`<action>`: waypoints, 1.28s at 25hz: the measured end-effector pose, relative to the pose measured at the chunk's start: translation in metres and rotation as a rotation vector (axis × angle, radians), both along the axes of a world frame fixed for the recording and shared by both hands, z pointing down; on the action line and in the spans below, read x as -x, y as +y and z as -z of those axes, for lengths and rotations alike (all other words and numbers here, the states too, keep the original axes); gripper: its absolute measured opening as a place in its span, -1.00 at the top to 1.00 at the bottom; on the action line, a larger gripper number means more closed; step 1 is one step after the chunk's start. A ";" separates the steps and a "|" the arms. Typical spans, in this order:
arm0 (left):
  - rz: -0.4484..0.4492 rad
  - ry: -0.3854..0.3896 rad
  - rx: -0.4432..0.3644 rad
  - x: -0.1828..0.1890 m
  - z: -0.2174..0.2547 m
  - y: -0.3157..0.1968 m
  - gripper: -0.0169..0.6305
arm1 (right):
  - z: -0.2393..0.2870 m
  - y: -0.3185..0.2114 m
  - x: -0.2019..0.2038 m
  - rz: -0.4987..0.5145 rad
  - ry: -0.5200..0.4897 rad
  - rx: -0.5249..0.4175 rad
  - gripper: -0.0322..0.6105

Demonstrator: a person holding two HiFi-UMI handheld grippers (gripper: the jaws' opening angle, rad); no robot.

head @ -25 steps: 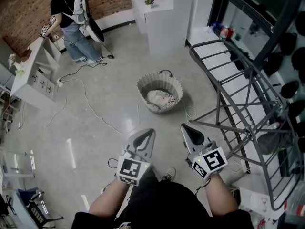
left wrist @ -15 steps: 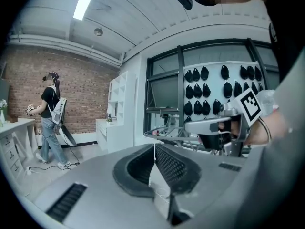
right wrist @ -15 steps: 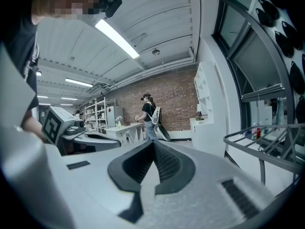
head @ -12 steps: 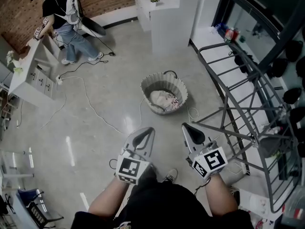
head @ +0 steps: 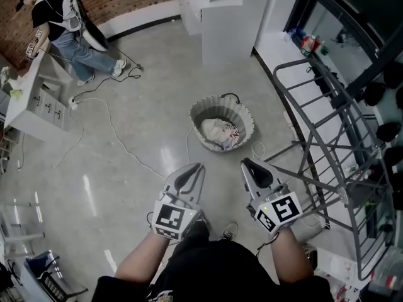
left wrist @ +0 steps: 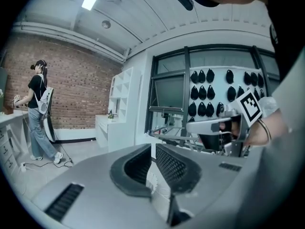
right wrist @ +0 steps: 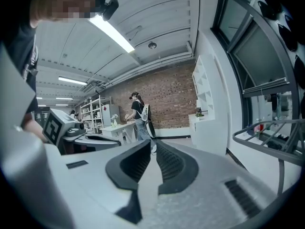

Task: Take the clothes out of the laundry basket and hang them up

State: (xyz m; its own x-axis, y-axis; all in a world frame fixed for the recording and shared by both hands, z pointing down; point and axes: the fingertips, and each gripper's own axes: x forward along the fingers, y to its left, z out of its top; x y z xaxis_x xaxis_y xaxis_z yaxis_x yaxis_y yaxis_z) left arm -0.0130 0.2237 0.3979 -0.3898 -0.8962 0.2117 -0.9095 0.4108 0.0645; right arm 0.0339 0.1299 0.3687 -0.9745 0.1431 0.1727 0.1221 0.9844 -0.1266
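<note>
1. On the floor ahead, the clothes [head: 219, 131] lay in the laundry basket [head: 196, 113] beside the rack [head: 313, 143]
2. The left gripper [head: 192, 172] was clenched, empty
3. The right gripper [head: 250, 166], empty, was opening, likely to grab clothes

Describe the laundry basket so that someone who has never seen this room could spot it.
Find the grey metal drying rack on the right of the head view. Left of it, on the floor, stands the laundry basket: round, pale and ribbed, with crumpled clothes inside.
</note>
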 end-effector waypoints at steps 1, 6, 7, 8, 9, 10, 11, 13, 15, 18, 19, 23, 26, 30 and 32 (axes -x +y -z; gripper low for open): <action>-0.003 0.003 0.000 0.007 -0.001 0.001 0.92 | -0.001 0.001 0.007 -0.003 0.001 0.003 0.73; -0.031 0.009 -0.004 0.046 -0.005 0.003 0.69 | -0.001 0.004 0.044 -0.027 0.006 0.003 0.53; -0.041 0.010 -0.004 0.052 -0.006 0.003 0.51 | -0.002 0.005 0.051 -0.033 0.008 0.002 0.49; -0.050 0.010 -0.004 0.058 -0.007 0.004 0.41 | -0.003 0.006 0.057 -0.039 0.009 0.001 0.47; -0.059 0.007 -0.005 0.063 -0.008 0.005 0.35 | -0.003 0.007 0.063 -0.044 0.007 0.000 0.43; -0.067 0.003 -0.007 0.067 -0.008 0.006 0.30 | -0.002 0.009 0.068 -0.050 0.004 -0.002 0.40; -0.074 -0.004 -0.009 0.071 -0.008 0.007 0.24 | -0.001 0.010 0.073 -0.055 0.001 -0.004 0.36; -0.083 -0.015 -0.007 0.078 -0.007 0.009 0.17 | 0.000 0.014 0.079 -0.058 -0.001 -0.011 0.27; -0.089 -0.016 -0.007 0.083 -0.004 0.011 0.15 | 0.001 0.018 0.084 -0.049 0.000 -0.018 0.20; -0.088 -0.024 -0.012 0.088 0.002 0.015 0.13 | 0.003 0.021 0.092 -0.038 0.000 -0.025 0.15; -0.085 -0.031 -0.013 0.091 0.000 0.015 0.13 | 0.003 0.020 0.094 -0.038 -0.001 -0.024 0.15; -0.071 -0.031 -0.010 0.097 -0.004 0.013 0.12 | -0.002 0.011 0.103 -0.037 -0.001 -0.012 0.12; -0.054 -0.037 -0.007 0.102 -0.003 0.009 0.11 | -0.005 0.002 0.110 -0.025 -0.006 0.002 0.11; -0.031 -0.032 0.004 0.109 0.003 -0.006 0.11 | -0.007 -0.014 0.123 0.004 -0.016 0.011 0.11; -0.012 -0.043 0.002 0.114 0.003 -0.018 0.11 | -0.007 -0.027 0.131 0.022 -0.020 0.016 0.11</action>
State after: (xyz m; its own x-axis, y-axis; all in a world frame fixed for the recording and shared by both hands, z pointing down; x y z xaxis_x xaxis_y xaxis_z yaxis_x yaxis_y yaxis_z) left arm -0.1273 0.2054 0.3945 -0.3877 -0.9004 0.1973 -0.9163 0.3999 0.0243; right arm -0.0972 0.1030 0.3762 -0.9743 0.1675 0.1503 0.1467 0.9792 -0.1400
